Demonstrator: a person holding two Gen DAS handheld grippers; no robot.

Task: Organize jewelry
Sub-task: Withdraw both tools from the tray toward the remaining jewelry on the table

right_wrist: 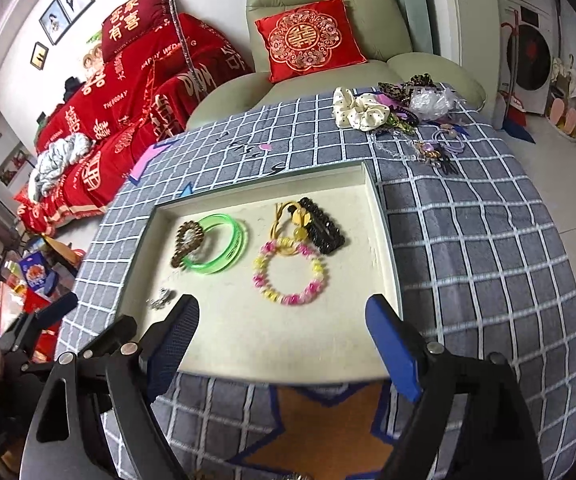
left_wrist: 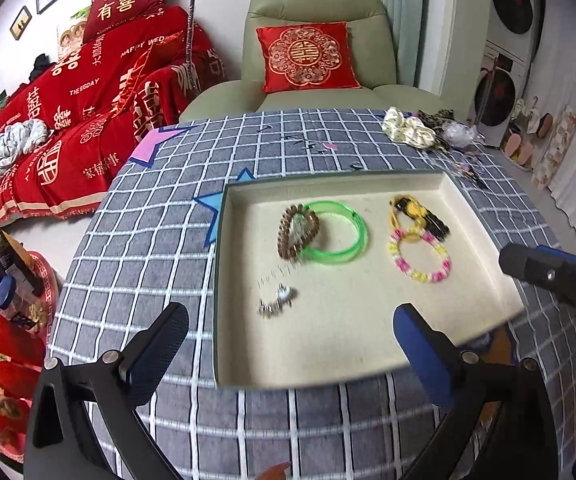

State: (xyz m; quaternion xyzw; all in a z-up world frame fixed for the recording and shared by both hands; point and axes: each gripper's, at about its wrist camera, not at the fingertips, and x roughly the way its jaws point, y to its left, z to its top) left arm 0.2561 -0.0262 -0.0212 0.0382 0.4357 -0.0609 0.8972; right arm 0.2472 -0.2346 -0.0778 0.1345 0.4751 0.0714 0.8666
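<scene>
Both claws, the left gripper (left_wrist: 289, 338) and right gripper (right_wrist: 282, 334), hang with jaws apart and empty above a cream tray (right_wrist: 383, 240) holding a green bangle (right_wrist: 224, 250), beaded bracelet (right_wrist: 289, 274) and black clip (right_wrist: 323, 226).

Tray (left_wrist: 483, 240) on the tabletop (left_wrist: 160, 240) before me, bangle (left_wrist: 337, 236) in its left half with a brooch (left_wrist: 296, 232) on it, beaded bracelet (left_wrist: 419, 258) to the right, hair clip (right_wrist: 321, 226) just behind, scrunchie (right_wrist: 361, 114) at the tabletop's far right, armchair (left_wrist: 315, 4) behind.
</scene>
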